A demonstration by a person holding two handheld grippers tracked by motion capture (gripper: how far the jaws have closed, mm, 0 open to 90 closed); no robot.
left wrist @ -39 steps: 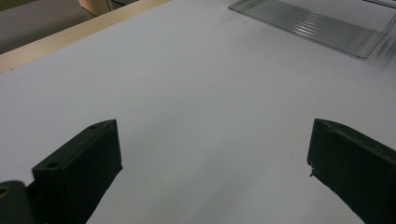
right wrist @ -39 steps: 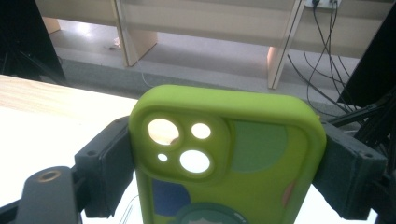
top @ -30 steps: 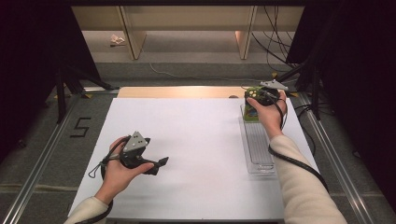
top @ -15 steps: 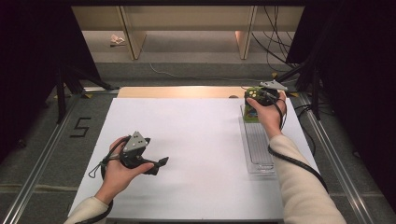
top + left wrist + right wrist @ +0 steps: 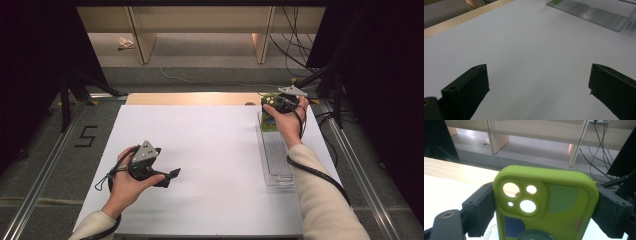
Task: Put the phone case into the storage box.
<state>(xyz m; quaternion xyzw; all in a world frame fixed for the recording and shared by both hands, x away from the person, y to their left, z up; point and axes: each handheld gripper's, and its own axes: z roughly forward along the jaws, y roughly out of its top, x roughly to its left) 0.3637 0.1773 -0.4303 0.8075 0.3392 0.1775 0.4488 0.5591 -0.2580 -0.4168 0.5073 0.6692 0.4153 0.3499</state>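
White sheeting is seen to cover the table (image 5: 215,150), with a strip of bare wood left showing along its far edge. Two tools are counted, one in each of the person's hands.

Nearest, toward the table's near-left corner, the left tool (image 5: 167,176) is held just above the white surface by the left hand (image 5: 127,182). Its jaws are spread wide with nothing between them, as is shown in the left gripper view, where only bare white table lies between the two black jaws. A grey three-cornered plate is carried on its top.

Along the table's right edge one clear plastic tray (image 5: 276,155) is laid lengthwise, its ribbed floor visible. Whether anything lies in its far end cannot be told, since that end is covered by the right hand (image 5: 284,122).

At the far-right corner, above the tray's far end, the right tool (image 5: 274,101) is held. One lime-green phone case (image 5: 545,202) is clamped between its jaws, which are pressed against the case's two long sides. Three round camera cut-outs and one small hole are counted in the case, and coloured patches in green, blue and pink are printed on it.

On the floor left of the table, the numeral 5 (image 5: 86,136) is marked. Beyond the table, a low wooden shelf (image 5: 200,25) and several cables (image 5: 295,40) are seen.
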